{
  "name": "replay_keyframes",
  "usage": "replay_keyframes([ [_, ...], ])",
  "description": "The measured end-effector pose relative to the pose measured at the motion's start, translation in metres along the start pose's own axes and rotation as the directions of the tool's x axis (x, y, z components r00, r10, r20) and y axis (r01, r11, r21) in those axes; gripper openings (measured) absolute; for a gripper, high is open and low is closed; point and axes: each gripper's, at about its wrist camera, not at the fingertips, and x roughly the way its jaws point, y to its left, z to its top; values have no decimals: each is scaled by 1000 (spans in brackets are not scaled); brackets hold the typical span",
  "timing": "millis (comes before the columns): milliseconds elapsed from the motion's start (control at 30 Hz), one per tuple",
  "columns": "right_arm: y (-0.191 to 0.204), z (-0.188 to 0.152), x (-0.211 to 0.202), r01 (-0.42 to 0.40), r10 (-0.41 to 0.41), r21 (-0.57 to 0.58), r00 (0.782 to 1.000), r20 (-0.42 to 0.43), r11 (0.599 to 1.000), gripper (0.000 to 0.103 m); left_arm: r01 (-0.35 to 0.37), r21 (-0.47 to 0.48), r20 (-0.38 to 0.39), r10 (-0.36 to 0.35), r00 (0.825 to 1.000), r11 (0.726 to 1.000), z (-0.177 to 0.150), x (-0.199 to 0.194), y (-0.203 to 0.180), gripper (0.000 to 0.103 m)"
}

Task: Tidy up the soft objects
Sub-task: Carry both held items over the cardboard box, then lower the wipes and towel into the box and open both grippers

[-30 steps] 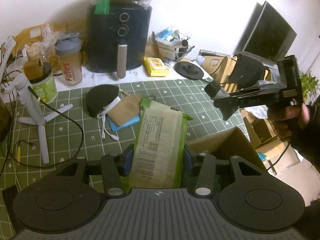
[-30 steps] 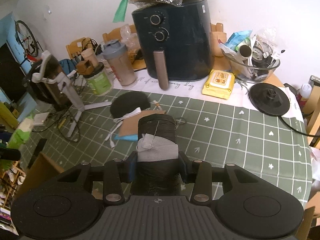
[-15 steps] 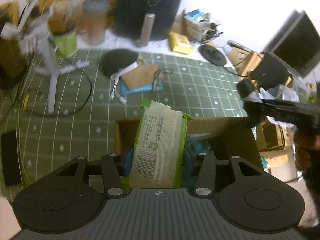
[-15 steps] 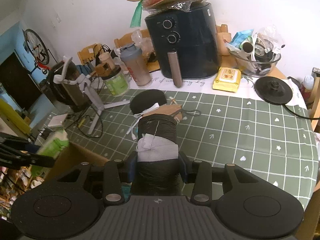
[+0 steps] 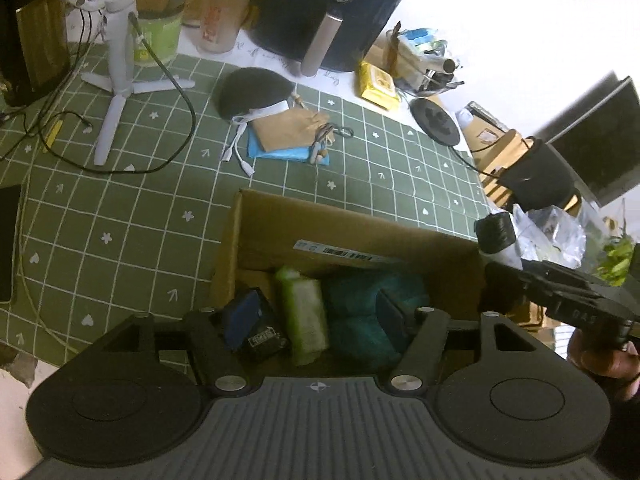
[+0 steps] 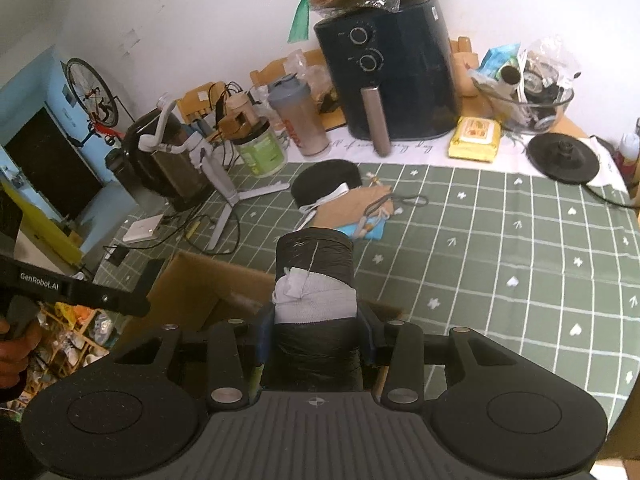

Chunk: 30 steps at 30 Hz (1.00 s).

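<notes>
In the left wrist view my left gripper (image 5: 316,312) is open above the cardboard box (image 5: 280,224). The green packet (image 5: 303,316) lies inside the box beside a teal cloth (image 5: 360,300) and a small dark item (image 5: 262,338). In the right wrist view my right gripper (image 6: 314,328) is shut on a black roll with a white band (image 6: 314,276), held over the box's edge (image 6: 200,276). The same roll (image 5: 496,232) shows at the right of the left wrist view. A black pad (image 5: 252,92), tan pouch (image 5: 288,130) and blue cloth (image 5: 280,152) lie on the green tablecloth.
A black air fryer (image 6: 388,68), shaker bottle (image 6: 298,120), green jar (image 6: 260,150), yellow wipes pack (image 6: 474,138), glass bowl of clutter (image 6: 528,100) and black disc (image 6: 562,158) line the back. A white tripod (image 5: 116,80) with cables stands at the left.
My left gripper has opened and the green packet has dropped into the box. Both grippers moved over the box; the right one still holds the black roll.
</notes>
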Motion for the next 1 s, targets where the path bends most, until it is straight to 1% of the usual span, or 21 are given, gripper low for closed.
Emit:
replay_keyframes([
  [300,9,-15,-1,-10,9,-13,999,-30,1000,45,-70,111,62,63,996,991,-11,-9,-11,64],
  [567,21,-19,3,-42,40,-24,998,-54,999,45,-80,99,87,71,994,992,-22,-19,-8,64],
  [700,31,-15,9,-60,56,-45,996,-67,997,45,-81,95,103,71,992,992,-27,-25,-8,64],
  [867,47,-2,20,-102,97,-63,992,-75,993,46,-88,73,115,80,990,993,-33,-31,-4,64],
  [933,54,3,26,-131,126,-59,989,-75,990,49,-93,59,119,85,989,994,-35,-34,-1,64],
  [967,57,5,27,-149,144,-63,987,-75,987,60,-94,53,121,87,989,994,-36,-34,0,64],
  [1000,61,7,28,-167,162,-76,984,-71,983,66,-96,49,123,89,988,994,-36,-35,1,64],
])
